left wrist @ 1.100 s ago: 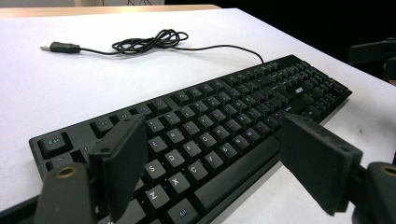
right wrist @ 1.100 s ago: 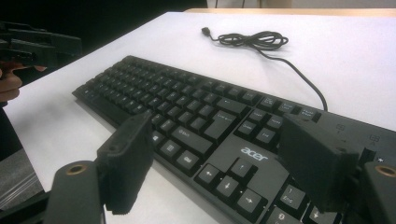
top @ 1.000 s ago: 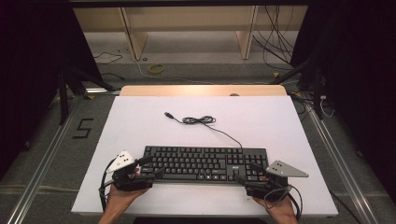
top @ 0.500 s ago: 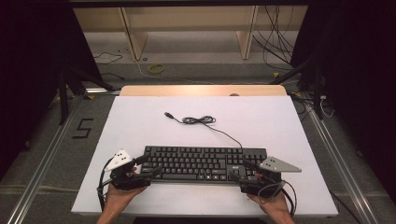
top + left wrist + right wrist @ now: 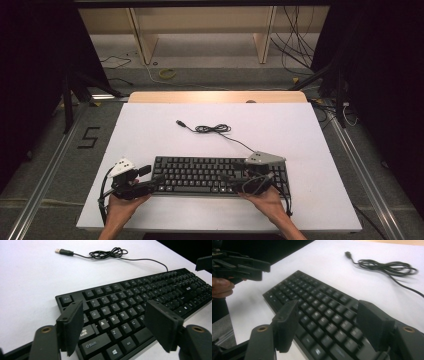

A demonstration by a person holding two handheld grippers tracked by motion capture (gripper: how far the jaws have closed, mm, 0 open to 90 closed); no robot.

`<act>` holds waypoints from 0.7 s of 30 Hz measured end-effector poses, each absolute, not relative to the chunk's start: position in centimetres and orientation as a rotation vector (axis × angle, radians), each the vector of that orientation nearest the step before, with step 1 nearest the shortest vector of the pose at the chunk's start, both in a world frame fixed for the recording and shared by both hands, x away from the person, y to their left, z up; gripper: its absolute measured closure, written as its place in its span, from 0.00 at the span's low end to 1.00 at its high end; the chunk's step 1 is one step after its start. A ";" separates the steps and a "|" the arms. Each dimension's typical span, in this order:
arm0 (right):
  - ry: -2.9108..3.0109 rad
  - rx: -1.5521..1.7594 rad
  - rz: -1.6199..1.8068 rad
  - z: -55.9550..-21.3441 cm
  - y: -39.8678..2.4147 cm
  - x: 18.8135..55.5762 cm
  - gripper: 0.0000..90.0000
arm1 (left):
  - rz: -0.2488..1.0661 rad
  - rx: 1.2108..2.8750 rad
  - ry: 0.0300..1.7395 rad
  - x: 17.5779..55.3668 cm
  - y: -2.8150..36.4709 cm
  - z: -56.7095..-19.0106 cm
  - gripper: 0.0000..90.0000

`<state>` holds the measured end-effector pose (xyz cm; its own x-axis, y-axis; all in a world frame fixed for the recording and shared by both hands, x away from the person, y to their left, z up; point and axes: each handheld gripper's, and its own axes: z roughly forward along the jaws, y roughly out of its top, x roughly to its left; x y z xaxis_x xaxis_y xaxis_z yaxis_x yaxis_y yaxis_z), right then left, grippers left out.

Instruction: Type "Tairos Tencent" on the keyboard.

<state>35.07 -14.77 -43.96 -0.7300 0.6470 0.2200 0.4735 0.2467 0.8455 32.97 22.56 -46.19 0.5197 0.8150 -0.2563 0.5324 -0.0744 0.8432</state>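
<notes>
Right gripper point(image 5: 250, 184) slid toward 9 o'clock, off the keyboard's point(image 5: 200, 175) end and over its right-hand keys; left gripper point(image 5: 145, 184) barely shifted at the left end. Both sets of jaws have just been closing a bit, yet gape wide with nothing pinched, keys under the gaps. Keyboard lies at 6 o'clock on the white table point(image 5: 150, 130), cable point(image 5: 212, 128) coiled toward 12. Risks, I judge: right pads clamp keys not the edge, popping caps; uneven lift skews the board; cable snags and drags
</notes>
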 end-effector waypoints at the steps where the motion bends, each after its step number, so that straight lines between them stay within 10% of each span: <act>1: 2.338 1.063 1.487 -44.0 -14.8 35.1 0.41 | 0.350 1.748 1.146 33.0 22.6 -46.2 0.37; 21: 2.500 1.015 1.357 -44.9 -7.3 38.3 0.79 | 0.322 1.896 1.207 33.5 22.5 -47.0 0.84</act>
